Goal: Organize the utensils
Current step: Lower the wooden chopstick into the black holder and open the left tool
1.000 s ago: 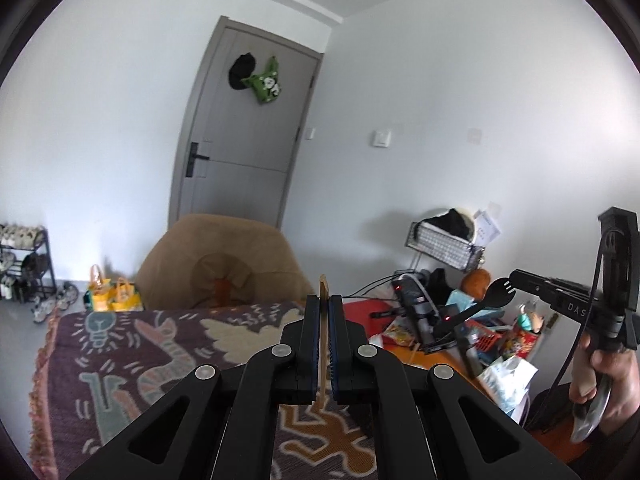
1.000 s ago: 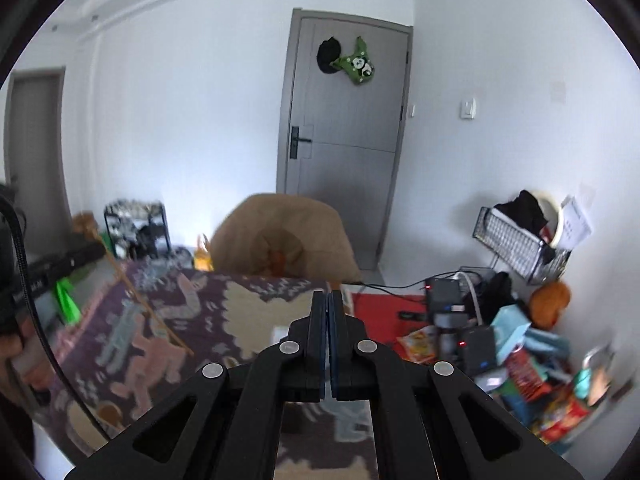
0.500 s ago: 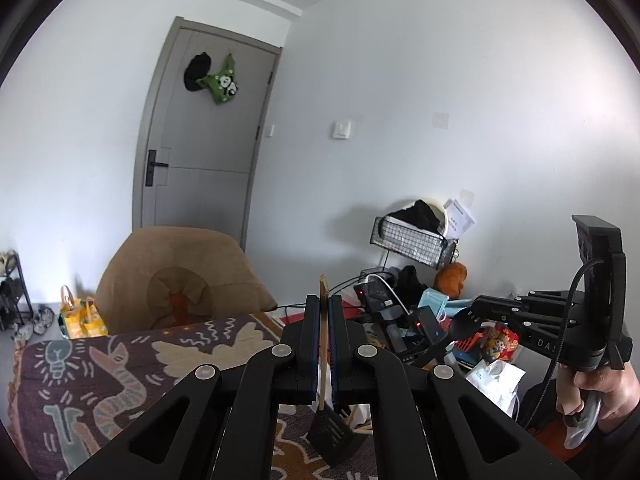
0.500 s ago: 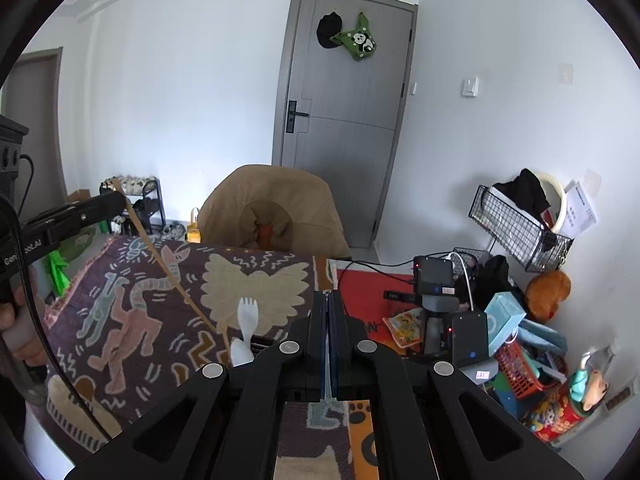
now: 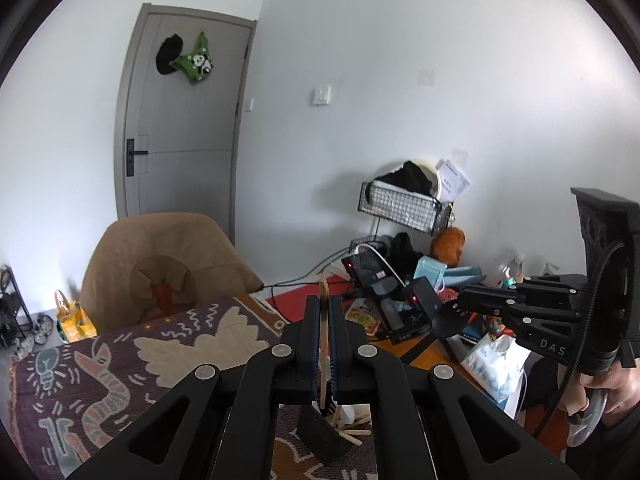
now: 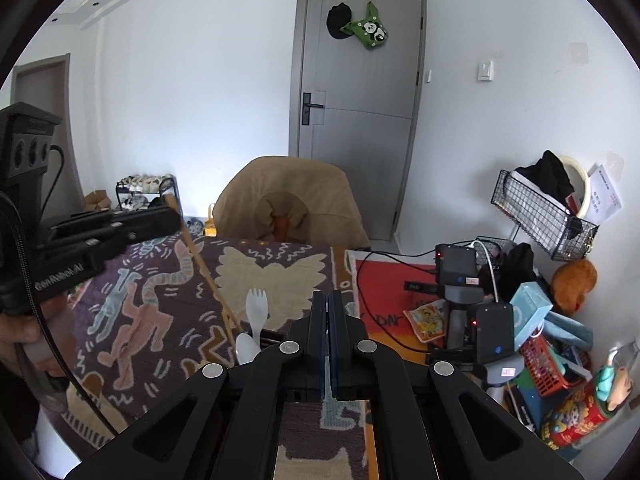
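1. Left claw (image 5: 325, 312): its two black fingers are pressed onto one flat wooden-handled spatula (image 5: 322, 344). The handle's long axis runs nearly upright, its tip projecting above the fingers. The black blade (image 5: 326, 438) points down, below the claw.
2. Just under the blade, several pale wooden sticks (image 5: 352, 426) lie in a loose cluster. The exact count cannot be told.
3. Right claw (image 5: 460, 306): it pinches one black plastic spork (image 5: 444, 320). The bowl end points left and slightly down. The handle runs back into the claw, its long axis close to horizontal. In the right wrist view the fingers (image 6: 320, 320) are pressed together and the spork is not visible.
4. Two white plastic utensils stand just left of the right claw: one spork (image 6: 256, 306) with tines up and one spoon (image 6: 247, 348) with bowl up. Both long axes are near upright. What holds them is hidden.
5. One patterned purple and cream woven cloth (image 6: 168, 312) covers the bench beyond them.
6. One tan fabric-covered chair (image 6: 292, 204) stands at the far edge of the bench.
7. One grey door (image 6: 360, 108) stands behind the chair.
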A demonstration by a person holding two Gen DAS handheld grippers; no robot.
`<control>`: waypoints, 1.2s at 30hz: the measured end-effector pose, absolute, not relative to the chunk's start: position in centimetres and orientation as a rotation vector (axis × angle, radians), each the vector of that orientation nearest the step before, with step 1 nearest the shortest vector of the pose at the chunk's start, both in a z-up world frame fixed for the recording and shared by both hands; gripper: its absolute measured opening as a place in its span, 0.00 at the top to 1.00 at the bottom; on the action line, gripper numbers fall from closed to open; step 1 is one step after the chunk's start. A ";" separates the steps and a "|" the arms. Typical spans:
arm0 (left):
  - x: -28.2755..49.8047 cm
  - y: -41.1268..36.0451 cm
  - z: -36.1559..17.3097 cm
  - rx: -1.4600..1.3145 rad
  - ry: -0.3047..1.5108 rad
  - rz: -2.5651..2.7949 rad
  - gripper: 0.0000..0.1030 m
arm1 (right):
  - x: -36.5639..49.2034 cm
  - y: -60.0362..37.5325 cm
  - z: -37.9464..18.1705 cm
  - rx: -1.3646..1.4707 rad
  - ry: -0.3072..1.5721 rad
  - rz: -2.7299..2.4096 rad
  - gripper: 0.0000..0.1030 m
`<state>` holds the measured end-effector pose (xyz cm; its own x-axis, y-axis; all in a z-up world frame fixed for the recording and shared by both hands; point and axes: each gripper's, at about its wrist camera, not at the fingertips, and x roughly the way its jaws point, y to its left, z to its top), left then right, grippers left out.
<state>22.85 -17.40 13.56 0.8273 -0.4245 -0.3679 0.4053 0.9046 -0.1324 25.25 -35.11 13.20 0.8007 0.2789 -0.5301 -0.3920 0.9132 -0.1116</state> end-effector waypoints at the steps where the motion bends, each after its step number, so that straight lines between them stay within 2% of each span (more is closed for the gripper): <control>1: 23.1 -17.7 13.3 -0.044 0.411 -0.441 0.96 | 25.4 -34.9 13.0 -0.228 0.534 0.362 0.97; 15: 25.1 -18.3 11.0 -0.098 0.535 -0.488 0.96 | 27.6 -32.6 11.2 -0.288 0.580 0.378 0.97; 18: 25.1 -17.5 11.1 -0.127 0.544 -0.492 0.93 | 28.3 -32.2 11.2 -0.314 0.598 0.391 0.97; 19: 25.1 -17.3 11.1 -0.131 0.544 -0.489 0.88 | 28.7 -32.0 11.3 -0.324 0.610 0.398 0.97; 21: 24.9 -16.8 11.1 -0.141 0.536 -0.472 0.73 | 29.1 -31.7 11.6 -0.345 0.625 0.405 0.97; 22: 24.8 -16.4 11.2 -0.151 0.530 -0.459 0.57 | 29.3 -31.5 11.7 -0.352 0.632 0.413 0.97; 23: 24.6 -15.9 11.2 -0.166 0.519 -0.447 0.46 | 29.5 -31.3 11.8 -0.361 0.637 0.419 0.97; 25: 24.3 -14.9 11.2 -0.189 0.504 -0.434 0.41 | 29.8 -30.9 11.9 -0.371 0.647 0.434 0.97; 36: 23.7 -10.2 9.2 -0.234 0.520 -0.344 0.40 | 30.6 -27.5 9.9 -0.464 0.697 0.485 0.97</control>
<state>23.68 -10.19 9.22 0.8126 -0.3780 -0.4436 0.2610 0.9166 -0.3029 30.64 -27.55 9.93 0.6664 0.2633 -0.6975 -0.5624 0.7917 -0.2385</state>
